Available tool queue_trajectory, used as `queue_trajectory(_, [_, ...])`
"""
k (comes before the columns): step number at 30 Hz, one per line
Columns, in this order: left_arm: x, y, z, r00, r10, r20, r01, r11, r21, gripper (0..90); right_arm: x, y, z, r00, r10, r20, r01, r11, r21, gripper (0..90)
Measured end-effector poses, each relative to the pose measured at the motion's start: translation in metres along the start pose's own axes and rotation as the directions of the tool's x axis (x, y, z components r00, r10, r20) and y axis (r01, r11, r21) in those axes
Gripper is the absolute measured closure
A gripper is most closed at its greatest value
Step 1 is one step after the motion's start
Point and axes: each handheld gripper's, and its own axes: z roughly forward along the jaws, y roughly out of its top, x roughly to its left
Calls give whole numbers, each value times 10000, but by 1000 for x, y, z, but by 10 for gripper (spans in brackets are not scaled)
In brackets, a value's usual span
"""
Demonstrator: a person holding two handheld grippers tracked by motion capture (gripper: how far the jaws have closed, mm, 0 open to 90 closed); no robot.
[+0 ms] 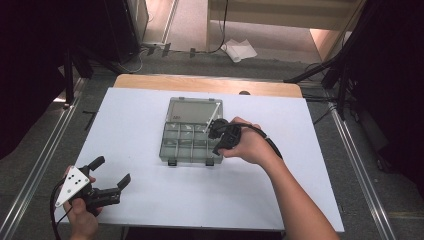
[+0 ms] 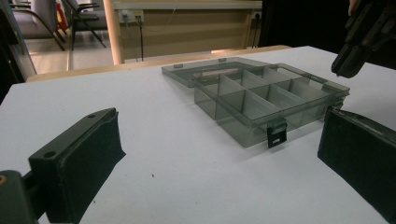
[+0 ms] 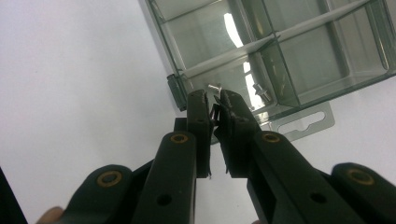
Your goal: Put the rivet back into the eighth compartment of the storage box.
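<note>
Right gripper (image 3: pixel 212 100): jaws drawn to a narrow slit. Small screw (image 3: pixel 214 87) straight ahead, just off the fingertips, over the near corner cell of the open organiser box (image 3: pixel 156 28) (pinched or lying loose: cannot tell). Second screw (image 3: pixel 262 92) beside it, in that same cell. Left gripper (image 1: pixel 112 170) spread wide, empty, well apart from the box. Right hand nearer, so likely its move.

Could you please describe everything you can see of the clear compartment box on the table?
The compartment box looks like smoky see-through plastic, split by dividers into small cells. Its hinged lid lies open flat behind it. Two dark latches sit on the front wall. It rests on the white table; a small screw lies inside one corner cell.
</note>
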Motion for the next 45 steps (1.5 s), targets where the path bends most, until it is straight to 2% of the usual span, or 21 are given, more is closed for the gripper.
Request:
queue_trajectory(18, [1, 0, -1, 10000, -10, 5, 10, 10000, -7, 0, -9, 4, 15, 9997, 42, 241, -43, 10000, 34, 840])
queue_trajectory(32, [0, 0, 0, 10000, -7, 19, 7, 10000, -14, 0, -12, 1, 14, 9993, 234, 300, -228, 9995, -212, 821])
queue_trajectory(40, [-1, 0, 1, 10000, -22, 64, 22, 10000, -18, 0, -13, -2, 11, 9989, 463, 42, -460, 9978, -480, 704])
queue_trajectory(43, [-1, 0, 1, 10000, -27, 68, 27, 10000, -5, 0, -13, -3, 9, 9991, 424, 47, -421, 9977, -524, 633])
queue_trajectory(45, [-1, 0, 1, 10000, -34, 45, 34, 10000, 29, 0, -11, -4, 8, 9984, 569, 4, -568, 9963, -651, 562])
